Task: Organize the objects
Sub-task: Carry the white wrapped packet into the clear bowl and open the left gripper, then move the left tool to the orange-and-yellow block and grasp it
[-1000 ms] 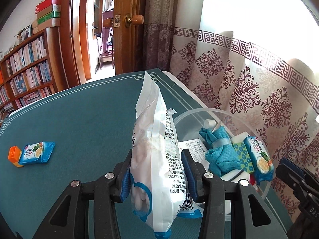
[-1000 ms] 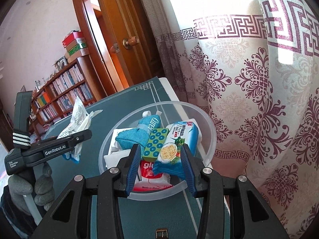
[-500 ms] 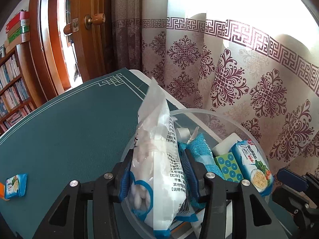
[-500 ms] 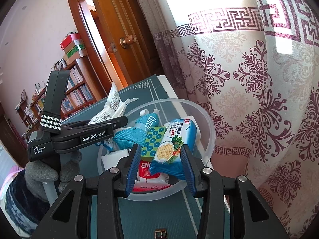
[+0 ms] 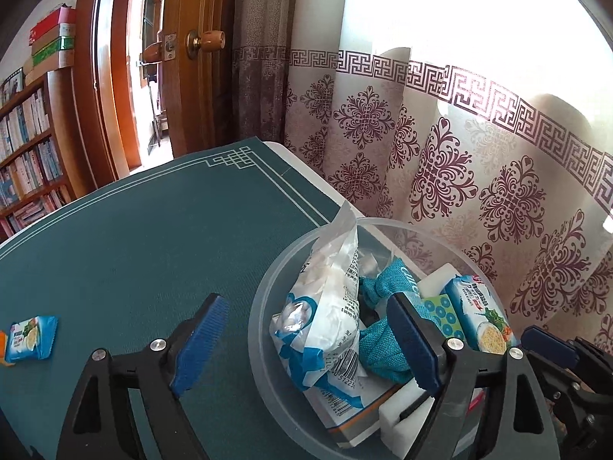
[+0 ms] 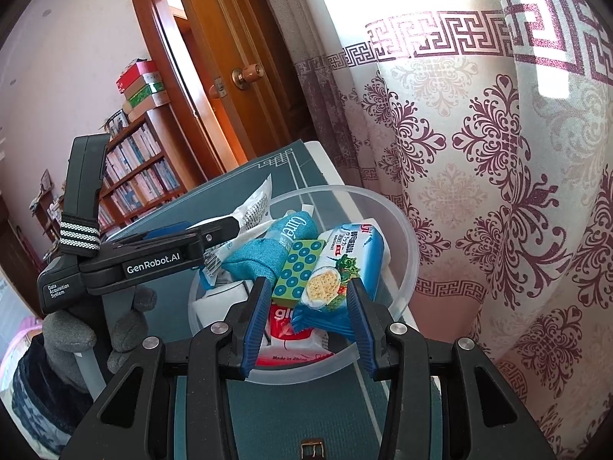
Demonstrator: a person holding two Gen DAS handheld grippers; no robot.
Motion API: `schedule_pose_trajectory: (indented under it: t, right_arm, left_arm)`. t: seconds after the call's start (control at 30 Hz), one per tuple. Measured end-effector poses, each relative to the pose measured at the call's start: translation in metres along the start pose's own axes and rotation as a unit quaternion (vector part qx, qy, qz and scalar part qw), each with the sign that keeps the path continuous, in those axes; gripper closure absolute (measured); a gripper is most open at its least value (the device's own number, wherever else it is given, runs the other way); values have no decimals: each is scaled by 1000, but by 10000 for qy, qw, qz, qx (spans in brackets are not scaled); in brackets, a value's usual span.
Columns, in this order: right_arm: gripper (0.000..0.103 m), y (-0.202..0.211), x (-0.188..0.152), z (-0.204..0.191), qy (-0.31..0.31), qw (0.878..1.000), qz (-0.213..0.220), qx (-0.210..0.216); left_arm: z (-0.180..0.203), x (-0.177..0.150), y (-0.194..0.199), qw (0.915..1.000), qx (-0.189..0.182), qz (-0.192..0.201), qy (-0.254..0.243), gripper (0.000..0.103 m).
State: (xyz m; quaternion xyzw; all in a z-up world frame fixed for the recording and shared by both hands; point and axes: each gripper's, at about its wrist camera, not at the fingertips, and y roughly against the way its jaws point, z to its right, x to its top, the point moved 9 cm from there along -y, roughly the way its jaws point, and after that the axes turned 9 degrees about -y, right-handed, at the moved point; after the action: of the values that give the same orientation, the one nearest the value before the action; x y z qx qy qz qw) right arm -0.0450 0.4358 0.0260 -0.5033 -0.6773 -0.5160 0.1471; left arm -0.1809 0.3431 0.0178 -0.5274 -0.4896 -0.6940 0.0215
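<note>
Blue pads of the left gripper [image 5: 308, 345] stand wide apart at the bottom of the left wrist view; its jaws have just been opening, and the white bag [image 5: 329, 306] between them leans free of both pads, released. That bag rests inside the clear plastic bowl [image 5: 264, 295], tilted with its crimped top toward twelve o'clock. Beside it at three o'clock, all in the same bowl, lie a teal cloth bundle [image 5: 383, 345], a green box with blue rings [image 5: 442, 312] and a blue cracker packet [image 5: 481, 318]. A second cracker packet [image 5: 32, 331] lies well apart on the green table mat [image 5: 153, 237] at nine o'clock, touching an orange item at the frame edge.

In the right wrist view, the right gripper [image 6: 308, 324] sits at the near rim of the bowl, its jaws narrowed either side of the cracker packet's crimped end; whether the pads press on it I cannot tell. A gloved hand [image 6: 92, 326] holds the left tool at nine o'clock. Farther off hang patterned curtains [image 6: 479, 153] at two o'clock, with a wooden door [image 6: 237, 76] and a bookshelf [image 6: 134, 168] toward eleven.
</note>
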Motion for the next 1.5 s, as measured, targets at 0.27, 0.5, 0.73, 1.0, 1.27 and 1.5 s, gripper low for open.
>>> schedule_pose_trajectory:
  t: [0.27, 0.5, 0.73, 1.0, 1.27, 1.5]
  right_arm:
    - [60, 4, -1, -7, 65, 10000, 8, 53]
    - [59, 8, -4, -17, 145, 9998, 2, 121]
    - [54, 12, -11, -32, 263, 9993, -46, 251]
    - [50, 14, -24, -50, 422, 9982, -139, 409]
    - [48, 12, -38, -65, 543, 9968, -282, 505]
    - [47, 12, -50, -77, 617, 9958, -392, 560]
  left_arm:
    - [-12, -11, 20, 9994, 284, 61, 195, 5]
    - [-21, -24, 31, 9982, 539, -3, 281, 2]
    - [-38, -40, 42, 9961, 788, -67, 398, 2]
    - [-63, -62, 51, 9921, 1054, -207, 647, 1]
    - [-84, -78, 62, 9868, 1397, -254, 782, 1]
    - [-93, -86, 73, 9834, 1649, -230, 728, 1]
